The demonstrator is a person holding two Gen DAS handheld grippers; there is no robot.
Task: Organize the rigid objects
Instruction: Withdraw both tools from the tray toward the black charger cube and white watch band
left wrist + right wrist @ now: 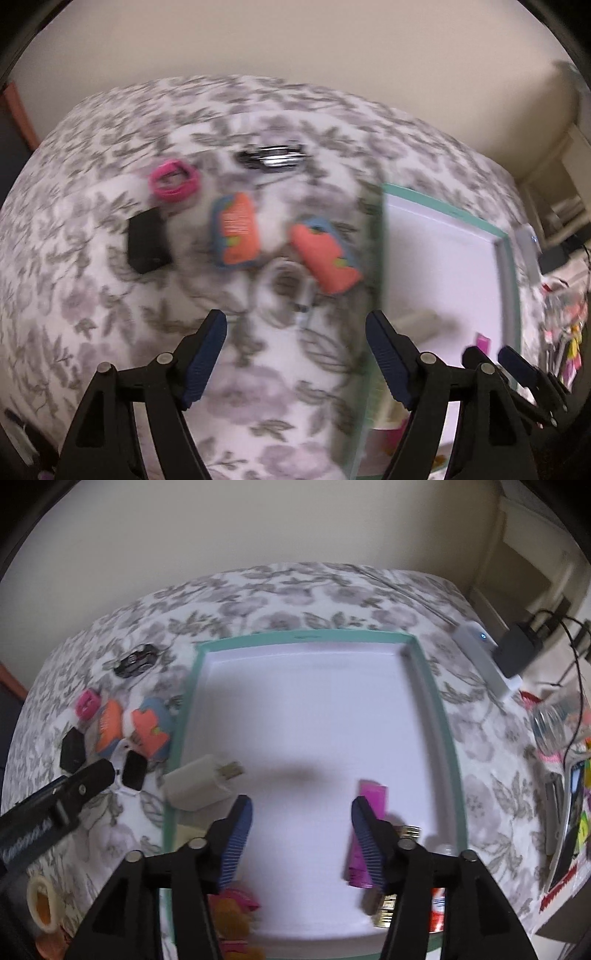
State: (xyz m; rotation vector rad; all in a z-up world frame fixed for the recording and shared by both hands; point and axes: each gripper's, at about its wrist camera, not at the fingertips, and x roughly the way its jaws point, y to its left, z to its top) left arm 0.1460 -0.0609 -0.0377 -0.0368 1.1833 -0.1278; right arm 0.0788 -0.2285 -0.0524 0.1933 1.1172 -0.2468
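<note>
My right gripper point(301, 830) hangs over the near half of the teal-rimmed white tray point(443, 716), fingers spread apart and empty. Just under my right finger lies a pink tube point(371, 801), with small gold pieces point(410, 831) beside it at the tray's near right. By my left finger a cream plug adapter point(199, 784) rests across the tray's left rim, prongs pointing into the tray. My left gripper point(295, 354) is out over the floral bedspread point(92, 295) left of the tray, fingers wide apart, holding nothing; the view there is blurred. Just beyond its fingertips sits a clear ring-shaped thing point(286, 291), too smeared to name. Farther on lie two orange-and-blue packets point(236, 230), a black block point(146, 242) to their left, then a pink hair tie point(173, 179) and a shiny black-and-silver item point(273, 157) at the far end. Off to the far right, a white device point(487, 661) and black charger point(517, 650).
</note>
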